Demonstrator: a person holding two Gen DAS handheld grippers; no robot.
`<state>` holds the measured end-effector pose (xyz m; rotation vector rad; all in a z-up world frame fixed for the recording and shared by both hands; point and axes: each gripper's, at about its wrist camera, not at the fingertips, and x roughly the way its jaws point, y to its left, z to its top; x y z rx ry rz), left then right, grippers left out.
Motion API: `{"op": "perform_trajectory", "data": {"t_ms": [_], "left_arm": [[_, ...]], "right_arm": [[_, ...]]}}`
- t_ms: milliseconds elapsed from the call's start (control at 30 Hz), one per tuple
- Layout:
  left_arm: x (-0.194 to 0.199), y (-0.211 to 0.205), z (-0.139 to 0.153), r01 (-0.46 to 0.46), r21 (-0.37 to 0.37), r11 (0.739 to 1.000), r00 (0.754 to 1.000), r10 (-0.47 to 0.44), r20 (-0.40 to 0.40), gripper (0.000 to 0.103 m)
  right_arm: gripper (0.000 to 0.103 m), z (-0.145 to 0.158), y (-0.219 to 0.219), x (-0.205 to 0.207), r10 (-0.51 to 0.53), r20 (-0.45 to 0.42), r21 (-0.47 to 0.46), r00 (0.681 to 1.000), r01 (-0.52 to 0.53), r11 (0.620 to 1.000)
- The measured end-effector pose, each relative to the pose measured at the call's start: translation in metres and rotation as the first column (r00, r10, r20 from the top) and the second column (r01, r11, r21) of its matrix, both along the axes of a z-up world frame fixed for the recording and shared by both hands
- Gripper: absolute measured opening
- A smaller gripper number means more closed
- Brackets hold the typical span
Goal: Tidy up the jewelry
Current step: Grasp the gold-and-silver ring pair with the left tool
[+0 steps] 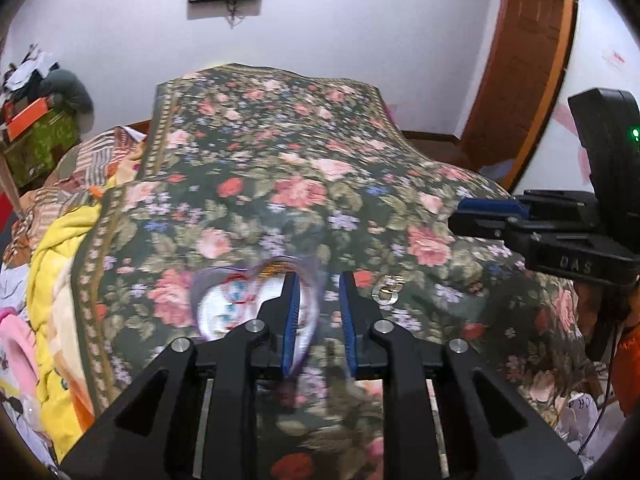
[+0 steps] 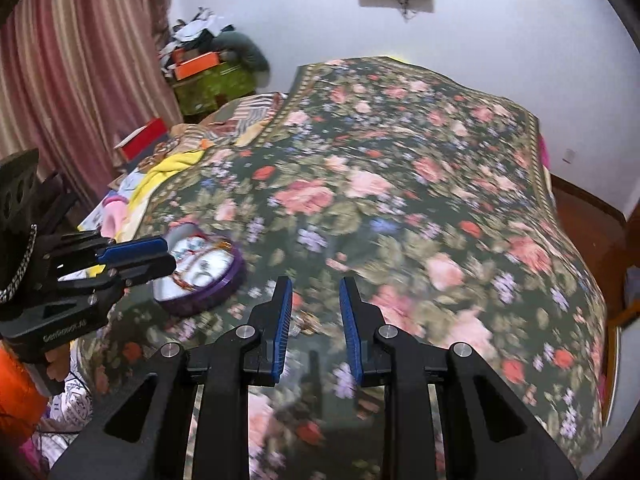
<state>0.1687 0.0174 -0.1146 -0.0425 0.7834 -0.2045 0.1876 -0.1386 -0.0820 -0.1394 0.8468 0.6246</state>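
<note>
A purple heart-shaped jewelry box (image 1: 240,300) lies open on the floral bedspread (image 1: 280,160), with red and blue jewelry inside. My left gripper (image 1: 318,284) is open, its left finger over the box's right edge. A small clear and gold ring (image 1: 386,291) lies on the cloth just right of it. In the right wrist view the box (image 2: 200,276) sits at the left, and a small gold piece (image 2: 306,325) lies between the fingers of my open right gripper (image 2: 314,288). The left gripper (image 2: 136,256) shows at the box's left edge.
The bed drops off at its right side toward a wooden floor (image 2: 600,232). Yellow and striped blankets (image 1: 60,248) are piled on the left. A cluttered green box (image 2: 212,84) stands by the curtain. A wooden door (image 1: 516,64) is at the far right.
</note>
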Motion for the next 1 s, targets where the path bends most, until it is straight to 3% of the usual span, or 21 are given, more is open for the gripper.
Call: {"op": "perform_trajectory", "data": {"t_ms": [367,500,633,967,1000], "left_arm": [[0.026,-0.061,-0.038,0.114,0.022,0.993,0.985,-0.11,-0.136,0.02],[0.036,-0.074,-0.052,0.128,0.051,0.99,0.979,-0.118,-0.168,0.032],[0.049,-0.075,-0.065,0.114,0.07,0.991,0.975,-0.098,-0.197,0.033],[0.061,-0.082,-0.077,0.139,0.097,0.986,0.976,-0.119,-0.183,0.032],[0.06,-0.083,-0.077,0.141,0.109,0.984,0.977,-0.121,-0.174,0.024]], "right_arm": [[0.022,-0.016,-0.037,-0.003,-0.022,-0.03,-0.001,0.999,0.022,1.0],[0.022,-0.021,-0.042,-0.002,-0.02,-0.04,0.01,0.999,0.021,1.0],[0.022,-0.025,-0.043,-0.003,-0.003,-0.05,0.019,0.999,0.004,1.0],[0.022,-0.03,-0.04,0.002,0.0,-0.065,0.03,0.998,0.002,1.0],[0.022,-0.03,-0.04,0.002,0.0,-0.066,0.029,0.998,0.002,1.0]]}}
